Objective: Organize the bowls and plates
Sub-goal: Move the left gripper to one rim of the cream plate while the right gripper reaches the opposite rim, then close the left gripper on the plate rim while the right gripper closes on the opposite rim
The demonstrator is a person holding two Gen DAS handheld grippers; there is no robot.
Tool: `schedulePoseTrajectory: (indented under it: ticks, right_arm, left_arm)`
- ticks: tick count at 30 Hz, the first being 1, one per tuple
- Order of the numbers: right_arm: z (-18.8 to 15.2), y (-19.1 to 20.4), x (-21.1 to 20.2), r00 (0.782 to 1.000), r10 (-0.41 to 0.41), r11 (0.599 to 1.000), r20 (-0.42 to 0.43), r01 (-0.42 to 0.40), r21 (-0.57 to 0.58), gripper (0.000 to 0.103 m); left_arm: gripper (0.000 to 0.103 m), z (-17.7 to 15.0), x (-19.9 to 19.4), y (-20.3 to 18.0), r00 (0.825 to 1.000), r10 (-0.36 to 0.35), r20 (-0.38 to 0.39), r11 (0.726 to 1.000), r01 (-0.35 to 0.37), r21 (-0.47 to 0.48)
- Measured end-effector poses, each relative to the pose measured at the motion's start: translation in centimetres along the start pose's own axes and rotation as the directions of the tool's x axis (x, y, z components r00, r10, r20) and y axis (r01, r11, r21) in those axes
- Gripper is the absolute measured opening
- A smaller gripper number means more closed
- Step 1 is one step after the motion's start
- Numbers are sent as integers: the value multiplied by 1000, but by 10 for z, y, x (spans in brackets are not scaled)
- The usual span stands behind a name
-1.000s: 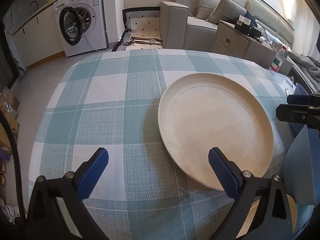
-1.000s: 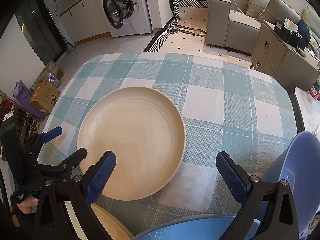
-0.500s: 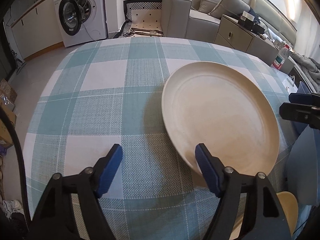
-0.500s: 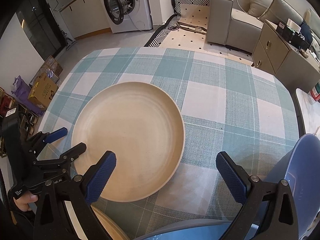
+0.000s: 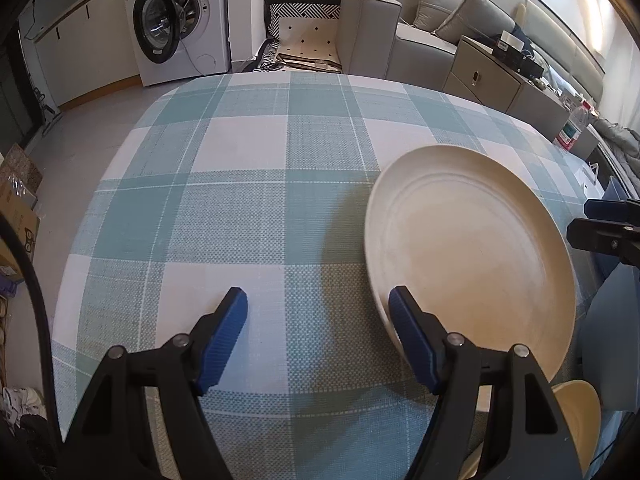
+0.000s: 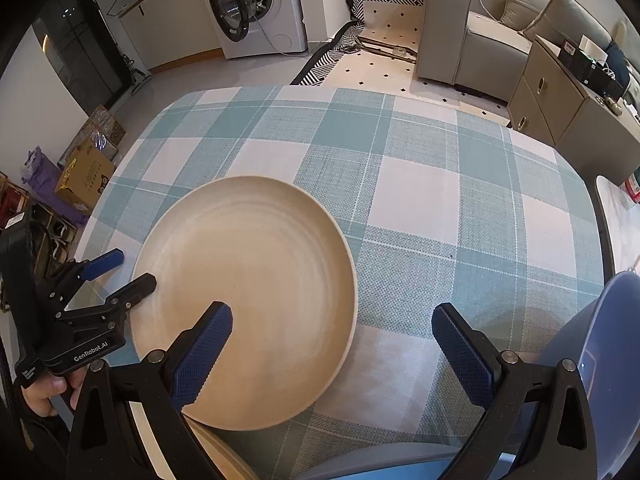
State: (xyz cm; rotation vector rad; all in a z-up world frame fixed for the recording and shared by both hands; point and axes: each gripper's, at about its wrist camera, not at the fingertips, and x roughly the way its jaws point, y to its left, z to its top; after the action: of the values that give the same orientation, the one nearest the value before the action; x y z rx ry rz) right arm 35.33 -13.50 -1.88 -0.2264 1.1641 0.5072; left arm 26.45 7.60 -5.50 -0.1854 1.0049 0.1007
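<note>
A large cream plate (image 5: 472,256) lies on the checked tablecloth (image 5: 256,200); it also shows in the right wrist view (image 6: 256,288). My left gripper (image 5: 318,320) is open, with its right finger at the plate's near-left rim and its left finger over bare cloth. In the right wrist view the left gripper (image 6: 120,272) sits at the plate's left edge. My right gripper (image 6: 332,344) is open and empty above the plate's near right side. A second cream dish (image 5: 580,412) pokes out at the near edge, partly hidden.
A blue chair (image 6: 600,344) stands at the near right side of the table. A washing machine (image 5: 180,20), a sofa (image 5: 420,36) and a low cabinet (image 5: 500,76) stand beyond the table's far edge. Boxes (image 6: 84,176) lie on the floor to the left.
My left gripper has narrowed its opening and shifted left along the plate, so its right finger now sits at the plate's rim. The right gripper has moved slightly forward and stayed open.
</note>
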Motion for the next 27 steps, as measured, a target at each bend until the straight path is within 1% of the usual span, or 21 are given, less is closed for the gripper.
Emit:
schedulePoseTrajectory:
  ticks: [4, 5, 7, 9, 11, 13, 15, 20, 21, 22, 24, 25, 27]
  right_arm:
    - [0, 5, 5, 1000, 4, 1000, -22, -4, -7, 101]
    - [0, 5, 7, 1000, 7, 1000, -30, -7, -8, 99]
    - [-1, 5, 12, 999, 14, 1000, -52, -14, -7, 95]
    - [-2, 5, 16, 997, 27, 1000, -73, -28, -10, 87]
    - [-3, 5, 19, 996, 31, 999, -87, -32, -11, 84]
    - [-3, 5, 20, 995, 38, 999, -93, -40, -13, 78]
    - [-4, 6, 22, 994, 40, 999, -103, -42, -16, 74]
    - [-6, 11, 24, 994, 29, 999, -109, -33, -33, 65]
    - [-7, 13, 24, 994, 22, 999, -109, -26, -41, 60]
    - [-7, 15, 25, 994, 15, 999, -111, -20, -49, 58]
    - [-9, 19, 25, 994, -13, 997, -105, 5, -70, 55]
    - [-9, 20, 25, 995, -21, 997, -101, 13, -77, 55]
    - [-9, 20, 23, 995, -25, 997, -92, 18, -81, 54]
  left_arm:
    - [73, -1, 1, 1, 1000, -4, 3, 1000, 4, -2]
    - [73, -1, 1, 1, 1000, -5, 4, 1000, 5, 2]
    - [72, -1, 1, 1, 1000, -13, 4, 1000, 13, 0]
    - [71, -1, 1, 2, 1000, -24, 2, 1000, 24, -5]
    - [71, -1, 1, 1, 1000, -25, 2, 1000, 25, -2]
    - [69, -1, 1, 1, 1000, -28, 3, 1000, 28, -1]
    - [66, -1, 0, 0, 999, -34, 2, 999, 34, 3]
    - [51, -1, -1, -4, 998, -61, -1, 998, 61, 16]
    - [50, -1, -1, -5, 998, -66, -1, 998, 66, 20]
    - [48, -1, -2, -6, 998, -69, -1, 997, 69, 22]
    - [43, -2, -2, -7, 997, -79, -2, 996, 80, 27]
    - [39, -2, -2, -7, 996, -86, -2, 996, 86, 30]
    - [34, -3, -3, -10, 996, -94, -3, 995, 94, 41]
